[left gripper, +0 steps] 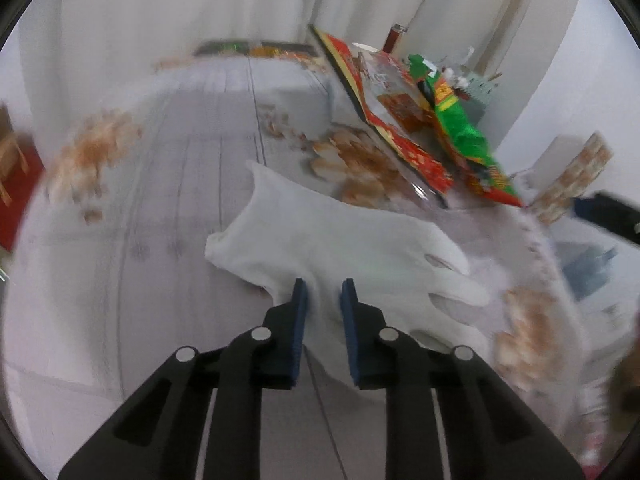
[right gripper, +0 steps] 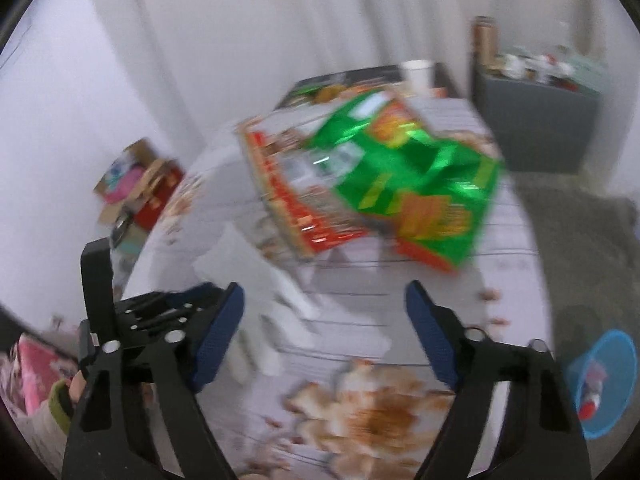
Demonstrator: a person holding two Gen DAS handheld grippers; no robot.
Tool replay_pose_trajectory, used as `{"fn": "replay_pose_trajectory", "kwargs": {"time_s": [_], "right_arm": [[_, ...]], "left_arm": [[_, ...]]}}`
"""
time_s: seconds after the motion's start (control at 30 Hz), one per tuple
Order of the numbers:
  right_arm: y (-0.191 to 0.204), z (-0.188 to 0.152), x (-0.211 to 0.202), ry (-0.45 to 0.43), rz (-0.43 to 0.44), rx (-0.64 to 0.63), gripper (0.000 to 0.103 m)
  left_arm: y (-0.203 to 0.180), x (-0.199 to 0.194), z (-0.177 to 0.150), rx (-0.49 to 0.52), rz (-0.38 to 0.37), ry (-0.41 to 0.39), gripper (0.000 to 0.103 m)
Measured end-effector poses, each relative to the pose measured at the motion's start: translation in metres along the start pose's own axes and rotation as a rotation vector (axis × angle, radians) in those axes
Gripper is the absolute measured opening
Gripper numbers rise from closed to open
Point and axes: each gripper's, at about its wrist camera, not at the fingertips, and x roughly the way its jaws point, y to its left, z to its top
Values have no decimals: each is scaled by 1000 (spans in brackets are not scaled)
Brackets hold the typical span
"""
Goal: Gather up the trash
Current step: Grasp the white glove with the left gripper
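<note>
- The table (left gripper: 168,168), covered by a pale grey cloth printed with tan flowers, fills the ground ahead of both pairs of fingers; judging by the litter on it, collecting is in its early part.
- A flat red and gold printed snack packet (left gripper: 400,120) lies well ahead of the left gripper's fingers and to their right. In the right wrist view it lies straight ahead of the fingers, partly under the green bag.
- A crinkled shiny green foil snack bag (right gripper: 408,184) with orange panels lies over that packet's right side, well beyond the right gripper's fingertips and apart from them.
- A limp white cloth glove (left gripper: 340,240) lies on the cloth right at the left gripper's tips, its fingers pointing right.
- The left gripper (left gripper: 324,300) has its blue pads drawn narrow on a fold of the glove; the pads seem to pinch it, though blur makes contact hard to confirm.
- The right gripper (right gripper: 324,332) stands wide with nothing between its pads.
- A blue mesh waste basket (right gripper: 608,384) sits on the floor, off to the right of the right fingers.
- Step in hand: picking up the glove. Next, I judge, lift it clear and carry it to the basket, while the right reaches forward for the bag.
</note>
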Motion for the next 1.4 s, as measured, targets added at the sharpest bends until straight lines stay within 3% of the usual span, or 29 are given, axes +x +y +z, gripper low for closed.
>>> {"fn": "replay_pose_trajectory", "kwargs": {"time_s": [0.1,0.2,0.27,0.4,0.57,0.8,0.97,1.17,1.23,1.27,1.3,1.4], "right_arm": [[26,-10,31,90,74,-27,42],[40,-23,46,137,90,-48,32],[45,-30,53,157,92,-55,28],[38,-25,55,141,63,-26,26],[30,-16,70,161,64,24,26],[43,-40,78,255,118,54,25],[60,-62,75,296,224,93,25],[95,-91,73,349,334,87,25],[96,-96,65,337,315,79,29],[94,-96,61,325,301,80,38],[90,-96,54,310,289,86,54],[70,-93,25,227,254,124,70]], "left_arm": [[14,-11,-15,-104,-128,39,17],[27,-21,-33,-206,-218,52,17],[33,-26,-39,-242,-244,54,18],[41,-38,-47,-318,-281,37,37],[44,-45,-53,-370,-295,37,49],[47,-41,-47,-429,-320,24,62],[41,-34,-28,-405,-258,12,72],[26,-27,-15,-322,-164,19,77],[19,-26,-14,-279,-123,30,77],[16,-26,-14,-261,-103,35,79],[10,-26,-15,-238,-76,44,82],[-4,-25,-19,-194,-58,68,91]]}}
